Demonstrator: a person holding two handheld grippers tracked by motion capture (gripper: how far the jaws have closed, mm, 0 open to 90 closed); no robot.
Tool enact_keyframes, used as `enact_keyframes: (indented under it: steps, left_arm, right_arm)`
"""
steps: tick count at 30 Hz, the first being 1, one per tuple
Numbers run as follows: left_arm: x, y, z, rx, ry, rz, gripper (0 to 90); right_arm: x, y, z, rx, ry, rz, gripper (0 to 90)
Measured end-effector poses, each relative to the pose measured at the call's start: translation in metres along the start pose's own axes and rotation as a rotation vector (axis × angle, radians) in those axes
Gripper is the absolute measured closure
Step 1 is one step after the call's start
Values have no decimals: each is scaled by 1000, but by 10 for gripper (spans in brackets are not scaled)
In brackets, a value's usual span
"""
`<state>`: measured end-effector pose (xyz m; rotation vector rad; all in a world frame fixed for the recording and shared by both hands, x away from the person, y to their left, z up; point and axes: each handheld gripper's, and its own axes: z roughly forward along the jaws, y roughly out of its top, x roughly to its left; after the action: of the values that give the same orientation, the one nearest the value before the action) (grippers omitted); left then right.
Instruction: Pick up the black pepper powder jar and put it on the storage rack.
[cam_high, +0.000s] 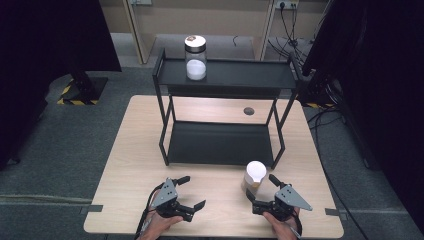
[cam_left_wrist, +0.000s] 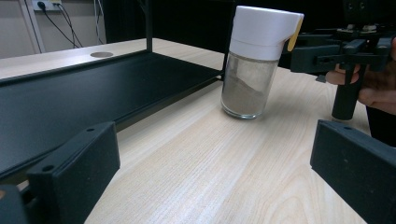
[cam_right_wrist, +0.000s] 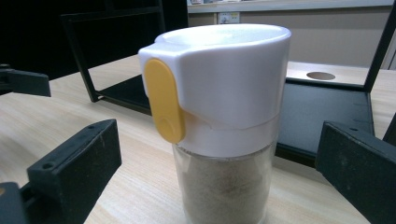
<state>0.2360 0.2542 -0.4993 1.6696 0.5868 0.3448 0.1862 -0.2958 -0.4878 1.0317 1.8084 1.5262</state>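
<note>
**Right tongs lined up on shaker jar, no grip yet**

Glass shaker jar with white plastic lid and yellow flip tab (cam_high: 254, 177) stands upright on the light wood table (cam_high: 130, 165), just in front of the lower right corner of the black two-tier metal rack (cam_high: 220, 142). Filled partway with tan powder. Likely sits out front so it can be reached straight on, clear of the rack legs.

Right tongs (cam_high: 260, 192): jaws spread wide, nothing held. In the right gripper view the jar (cam_right_wrist: 224, 121) sits between the two black jaws, very close, with a gap on both sides, no contact visible. Yellow tab faces toward this camera's left. Held level with the jar body, so my read is a side grasp around the glass or lid is being set up.

Left tongs (cam_high: 192, 192): also wide open and empty, resting low near the table's front edge, well apart from the jar. In the left gripper view the jar (cam_left_wrist: 254, 60) is farther off with the right tongs (cam_left_wrist: 327, 51) beside it. Looks parked, out of the way.

Clear glass jar with dark lid and white contents (cam_high: 195, 58) stands on the rack's top shelf, left end. Lower shelf is bare; probable drop spot for the shaker, but that is a guess.

Risk: tall narrow jar, could tip if one jaw touches first.
</note>
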Motion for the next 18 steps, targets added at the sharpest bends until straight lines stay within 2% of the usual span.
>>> enact_keyframes:
  steps: [12,18]
  left_arm:
    - [-1,0,1,2,0,-1,9]
    - [-1,0,1,3,2,1,9]
  right_arm:
    - [0,2,12,14,1,-9,9]
    - [1,4,19,21,-1,-17,44]
